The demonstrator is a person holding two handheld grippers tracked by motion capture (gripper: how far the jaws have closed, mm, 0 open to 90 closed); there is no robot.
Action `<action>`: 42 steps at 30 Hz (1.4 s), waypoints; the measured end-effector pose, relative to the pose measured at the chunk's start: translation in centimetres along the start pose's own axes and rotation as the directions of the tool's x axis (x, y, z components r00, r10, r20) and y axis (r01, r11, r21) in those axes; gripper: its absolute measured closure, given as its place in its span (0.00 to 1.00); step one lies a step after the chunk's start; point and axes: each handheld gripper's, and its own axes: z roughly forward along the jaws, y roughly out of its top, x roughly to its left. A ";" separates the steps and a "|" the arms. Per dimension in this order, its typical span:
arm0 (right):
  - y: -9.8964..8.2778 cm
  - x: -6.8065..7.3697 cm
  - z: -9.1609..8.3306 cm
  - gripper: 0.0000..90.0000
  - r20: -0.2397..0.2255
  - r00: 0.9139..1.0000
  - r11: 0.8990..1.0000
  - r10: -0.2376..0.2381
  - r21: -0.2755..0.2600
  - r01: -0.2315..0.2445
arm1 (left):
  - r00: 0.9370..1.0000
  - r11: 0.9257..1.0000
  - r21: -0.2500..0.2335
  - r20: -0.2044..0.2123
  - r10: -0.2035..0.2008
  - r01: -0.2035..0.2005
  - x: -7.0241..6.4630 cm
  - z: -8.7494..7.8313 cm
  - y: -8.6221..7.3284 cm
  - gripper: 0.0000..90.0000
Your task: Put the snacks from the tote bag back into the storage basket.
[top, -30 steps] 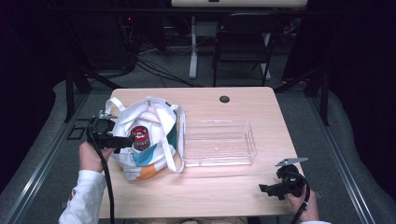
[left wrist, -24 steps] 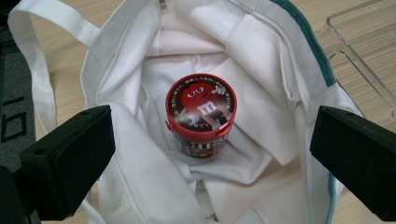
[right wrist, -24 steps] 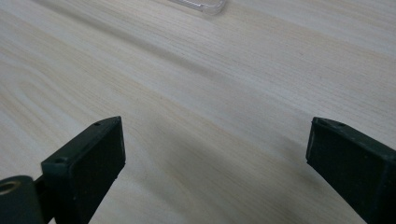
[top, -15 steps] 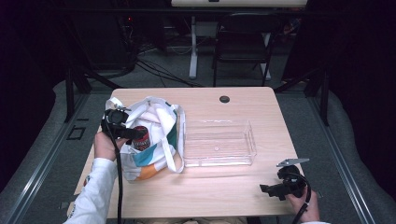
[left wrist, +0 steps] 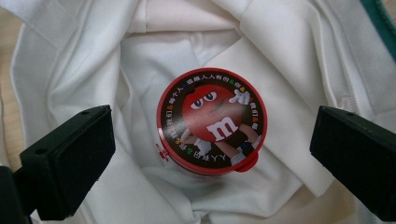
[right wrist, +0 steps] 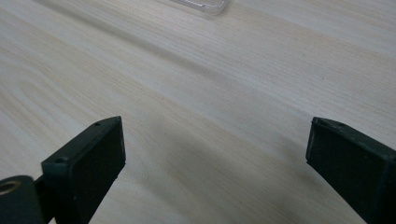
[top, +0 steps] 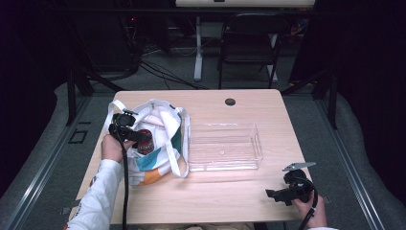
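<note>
A round candy tub with a red cartoon lid (left wrist: 212, 122) (top: 145, 140) stands inside a white cloth tote bag (top: 160, 143) at the table's left. My left gripper (top: 139, 135) (left wrist: 212, 158) hovers over the bag's mouth, open, its jaws wide on either side of the tub without touching it. A clear plastic tray (top: 224, 148) lies empty in the middle of the table. Near the front right edge, my right gripper (top: 273, 194) (right wrist: 219, 163) is held open just above bare wood, nothing between its jaws.
The wooden table (top: 230, 201) has a small black cap (top: 230, 102) near its far edge. A corner of the clear tray (right wrist: 205, 5) lies ahead of the right gripper. A dark chair (top: 249, 45) and cables stand on the floor beyond the table.
My left gripper has moved from the bag's left edge in over its opening, above the tub. The right gripper has stayed put.
</note>
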 end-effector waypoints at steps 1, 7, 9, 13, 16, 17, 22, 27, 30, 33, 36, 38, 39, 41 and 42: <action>0.0 0.0 0.0 0.05 -0.003 1.000 1.000 -0.001 0.001 0.001 | 1.000 1.000 -0.002 0.003 -0.007 0.007 0.0 0.2 0.0 0.00; -0.1 -0.1 -0.1 0.05 -0.004 1.000 1.000 -0.002 -0.002 0.002 | 1.000 0.999 0.049 -0.006 0.003 -0.003 -0.3 1.2 0.3 0.04; -0.1 0.0 -0.1 0.05 -0.004 1.000 1.000 -0.001 -0.005 0.001 | 1.000 0.998 0.056 -0.003 0.009 -0.009 -0.3 1.4 0.3 0.04; -0.1 -0.1 -0.1 0.05 -0.002 1.000 1.000 0.000 -0.003 0.000 | 1.000 0.996 0.089 -0.024 0.020 -0.017 -0.7 2.1 0.5 0.08; -0.1 -0.1 -0.1 0.05 -0.008 1.000 1.000 -0.004 0.001 0.004 | 0.999 0.995 0.095 -0.030 0.022 -0.019 -0.8 2.4 0.5 0.15; -0.1 -0.1 -0.1 0.05 -0.006 1.000 1.000 -0.004 -0.003 0.004 | 0.999 0.995 0.100 -0.035 0.019 -0.015 -1.0 2.6 0.5 0.17; -0.2 0.0 -0.2 0.05 -0.006 1.000 1.000 -0.001 -0.008 0.001 | 0.998 0.994 0.109 -0.053 0.040 -0.034 -1.3 2.8 0.5 0.20; -0.2 0.0 -0.3 0.05 -0.004 1.000 1.000 -0.003 -0.007 0.003 | 0.997 0.994 0.108 -0.066 0.034 -0.027 -1.1 2.7 0.3 0.28; -0.2 0.1 -0.3 0.05 -0.003 1.000 1.000 -0.004 -0.011 0.004 | 0.998 0.995 0.098 -0.061 0.028 -0.022 -1.1 2.7 0.2 0.29; -0.2 0.0 -0.3 0.05 -0.006 1.000 1.000 0.001 -0.008 -0.001 | 0.998 0.995 0.097 -0.055 0.040 -0.034 -1.1 2.5 0.2 0.29; -0.2 0.0 -0.2 0.05 0.001 1.000 1.000 -0.003 -0.011 0.003 | 0.998 0.994 0.095 -0.049 0.049 -0.044 -1.1 2.4 0.2 0.29; -0.1 0.0 -0.3 0.05 -0.007 1.000 1.000 -0.008 -0.007 0.008 | 0.997 0.995 0.089 -0.048 0.059 -0.055 -1.1 2.1 0.1 0.29; -0.1 0.1 -0.3 0.05 -0.008 1.000 1.000 -0.008 -0.009 0.008 | 0.997 0.995 0.089 -0.048 0.059 -0.055 -1.1 2.1 0.1 0.29; -0.1 0.1 -0.3 0.05 -0.008 1.000 1.000 -0.007 -0.010 0.007 | 0.998 0.996 0.077 -0.044 0.052 -0.048 -1.1 1.8 0.0 0.29; -0.1 0.1 -0.3 0.05 -0.009 1.000 1.000 -0.006 -0.008 0.006 | 0.998 0.996 0.072 -0.042 0.051 -0.047 -1.0 1.5 0.0 0.29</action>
